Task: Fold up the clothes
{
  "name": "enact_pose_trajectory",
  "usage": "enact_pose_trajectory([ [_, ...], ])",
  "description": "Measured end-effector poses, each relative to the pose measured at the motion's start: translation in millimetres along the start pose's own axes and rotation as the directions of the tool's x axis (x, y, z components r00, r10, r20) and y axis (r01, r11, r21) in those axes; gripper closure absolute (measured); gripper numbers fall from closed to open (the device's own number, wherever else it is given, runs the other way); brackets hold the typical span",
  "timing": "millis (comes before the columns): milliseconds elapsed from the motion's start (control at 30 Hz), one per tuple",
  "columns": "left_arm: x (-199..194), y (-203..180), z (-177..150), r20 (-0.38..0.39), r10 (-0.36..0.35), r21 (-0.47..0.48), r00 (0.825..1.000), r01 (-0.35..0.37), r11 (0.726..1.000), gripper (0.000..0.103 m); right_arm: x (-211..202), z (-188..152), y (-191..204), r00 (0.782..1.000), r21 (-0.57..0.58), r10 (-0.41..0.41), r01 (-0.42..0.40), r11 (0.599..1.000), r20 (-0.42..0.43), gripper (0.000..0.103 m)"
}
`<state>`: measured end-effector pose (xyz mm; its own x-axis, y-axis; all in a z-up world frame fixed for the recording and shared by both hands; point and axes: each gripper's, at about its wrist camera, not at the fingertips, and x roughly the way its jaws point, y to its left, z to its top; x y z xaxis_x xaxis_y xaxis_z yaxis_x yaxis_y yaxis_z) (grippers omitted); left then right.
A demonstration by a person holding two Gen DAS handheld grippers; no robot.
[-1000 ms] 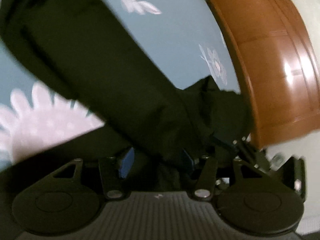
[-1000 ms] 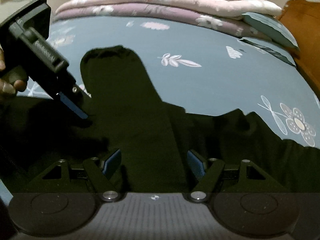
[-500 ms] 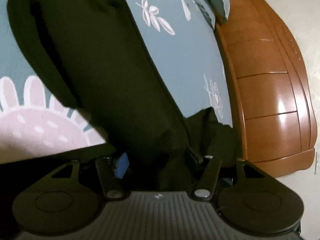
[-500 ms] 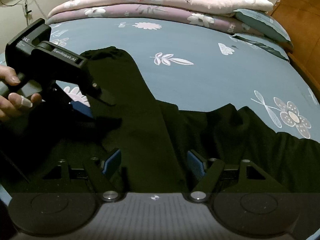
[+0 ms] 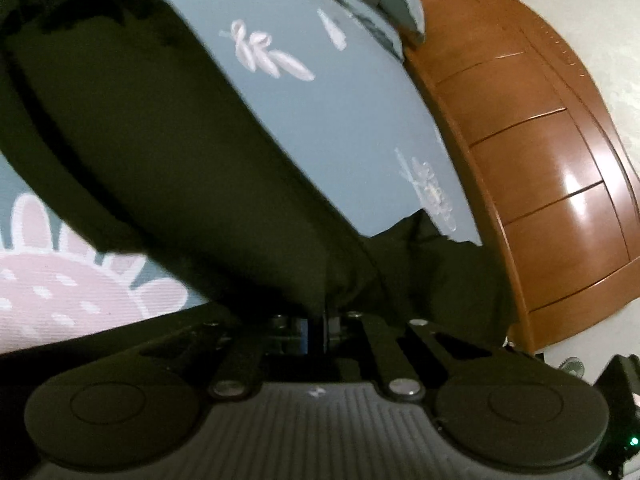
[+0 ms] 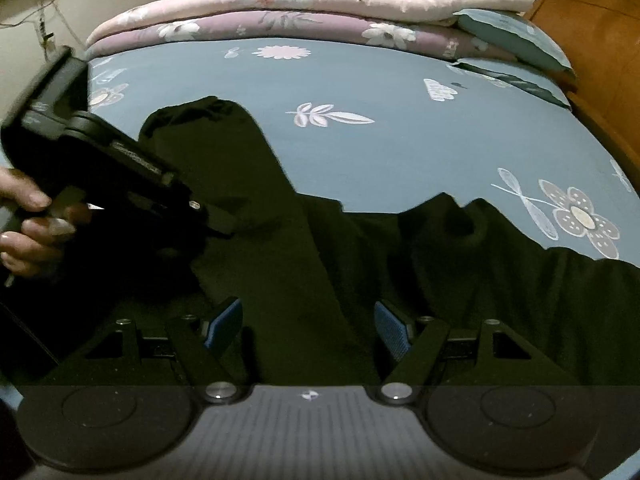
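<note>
Handling dark garment (image 6: 288, 264) on bed (image 6: 400, 152) | soft, limp, light | left gripper (image 5: 316, 330) jaws pinched on fold | right gripper (image 6: 308, 320) jaws spread, cloth between | I'd grip edges.

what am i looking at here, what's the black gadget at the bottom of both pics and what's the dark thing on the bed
There is no robot here. A person holds a handheld two-finger tool in each hand, and each tool carries a wide-angle camera looking out along its fingers. The black plastic at the bottom of each picture is that tool's own body.

The left tool has its fingers shut on a bunch of the dark garment. The right tool is open, its blue-padded fingers on either side of the cloth.

The right camera also catches the left tool from outside, gripped by the person's hand.

The garment lies spread on a blue flowered bedsheet, with folded quilts at the far side and a wooden headboard.
</note>
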<state>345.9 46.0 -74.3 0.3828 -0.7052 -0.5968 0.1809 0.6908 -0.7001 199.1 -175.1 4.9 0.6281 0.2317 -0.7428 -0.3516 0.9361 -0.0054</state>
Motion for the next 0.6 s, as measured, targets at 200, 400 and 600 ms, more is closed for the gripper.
enact_pose_trajectory([
  [200,-34.3,-25.3,0.8,0.063,-0.006,0.084,0.998,0.001,0.996,0.1,-15.4,-2.0,-23.7,0.999,0.075,0.013,-0.015,0.997,0.032,0.026],
  [400,-54.7,-39.9,-21.3,0.076,0.022,0.131,0.997,-0.032,0.991,0.1,-32.8,-0.4,-64.1,0.997,0.127,0.037,-0.045,0.991,0.061,0.026],
  [600,-66.1,-51.2,-46.6,0.084,0.081,0.119,0.993,-0.091,0.989,0.1,-19.6,2.8,-109.9,0.998,0.161,0.02,-0.029,0.987,0.053,0.026],
])
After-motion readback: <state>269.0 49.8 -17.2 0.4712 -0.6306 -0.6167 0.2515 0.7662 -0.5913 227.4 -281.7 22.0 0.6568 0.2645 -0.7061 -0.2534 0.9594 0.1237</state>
